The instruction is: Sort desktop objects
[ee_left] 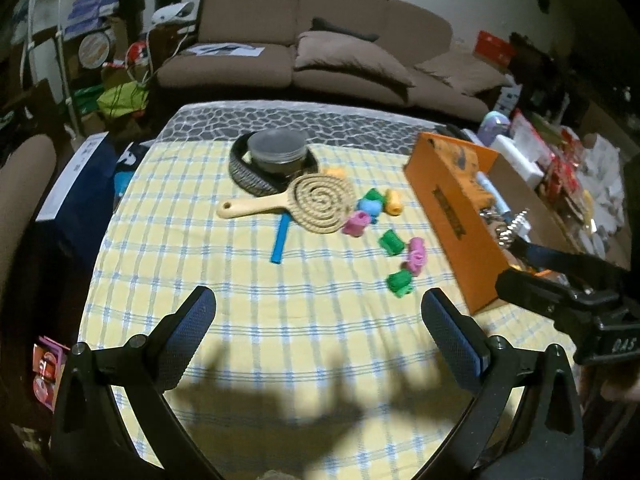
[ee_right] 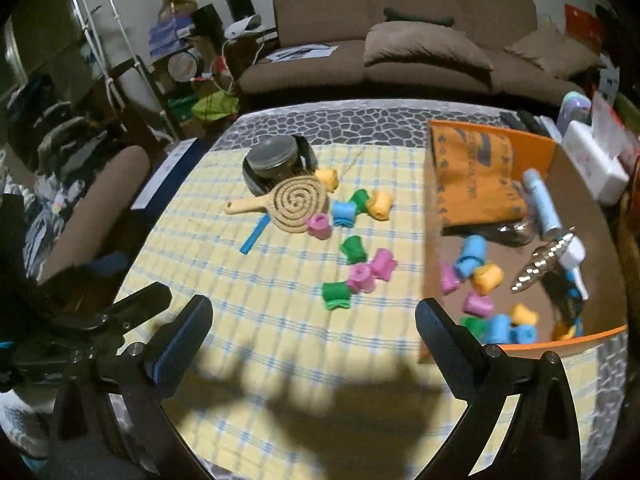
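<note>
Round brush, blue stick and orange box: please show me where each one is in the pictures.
Round brush [ee_right: 298, 199], right wrist view, centre of its spiral head.
Blue stick [ee_left: 280, 240], left wrist view, middle of its length.
Orange box [ee_left: 448, 216], left wrist view, its outer side wall.

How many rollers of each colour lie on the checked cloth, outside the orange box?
Pink rollers: 3
Green rollers: 3
Yellow rollers: 2
Blue rollers: 1
Total: 9

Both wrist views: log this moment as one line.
left gripper open, empty | right gripper open, empty | loose hair rollers on checked cloth | orange box holds some rollers | hairbrush unsorted
</note>
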The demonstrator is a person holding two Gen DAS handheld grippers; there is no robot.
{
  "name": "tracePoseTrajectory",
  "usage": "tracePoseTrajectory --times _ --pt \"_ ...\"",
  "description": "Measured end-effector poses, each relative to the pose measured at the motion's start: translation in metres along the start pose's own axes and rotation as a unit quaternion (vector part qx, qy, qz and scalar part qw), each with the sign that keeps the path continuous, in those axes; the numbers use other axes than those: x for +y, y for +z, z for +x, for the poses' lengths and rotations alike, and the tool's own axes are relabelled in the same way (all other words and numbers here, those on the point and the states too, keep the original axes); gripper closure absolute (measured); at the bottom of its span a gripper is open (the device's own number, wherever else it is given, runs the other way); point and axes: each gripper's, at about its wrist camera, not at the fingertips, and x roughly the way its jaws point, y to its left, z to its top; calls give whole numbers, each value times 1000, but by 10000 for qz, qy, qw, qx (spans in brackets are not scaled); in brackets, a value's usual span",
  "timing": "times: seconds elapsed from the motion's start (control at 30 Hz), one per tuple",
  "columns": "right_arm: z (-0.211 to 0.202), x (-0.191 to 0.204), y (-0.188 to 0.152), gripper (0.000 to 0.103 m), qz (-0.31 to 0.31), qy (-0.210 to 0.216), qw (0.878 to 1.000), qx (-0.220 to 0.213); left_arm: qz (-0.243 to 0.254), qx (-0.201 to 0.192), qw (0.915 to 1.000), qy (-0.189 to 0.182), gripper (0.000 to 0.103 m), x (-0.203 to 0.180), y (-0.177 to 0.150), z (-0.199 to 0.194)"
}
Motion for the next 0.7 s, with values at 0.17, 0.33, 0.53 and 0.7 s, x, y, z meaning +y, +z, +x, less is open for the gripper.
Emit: tracePoseTrajectory --times 0.17,0.33,0.53,0.7 --pt "28 7 -12 0 -103 99 9999 61 -215 62 9997 91 0 24 -4 20" --pt "51 5 -18 0 -128 160 9998 53 -284 115 9995 67 0 36 -5 39" --pt "67 1 -25 1 -143 119 9998 -80 -420 278 9987 -81 13 35 -4 66" --pt "86 9 -30 3 -431 -12 9991 37 -558 350 9974 -306 16 30 0 83"
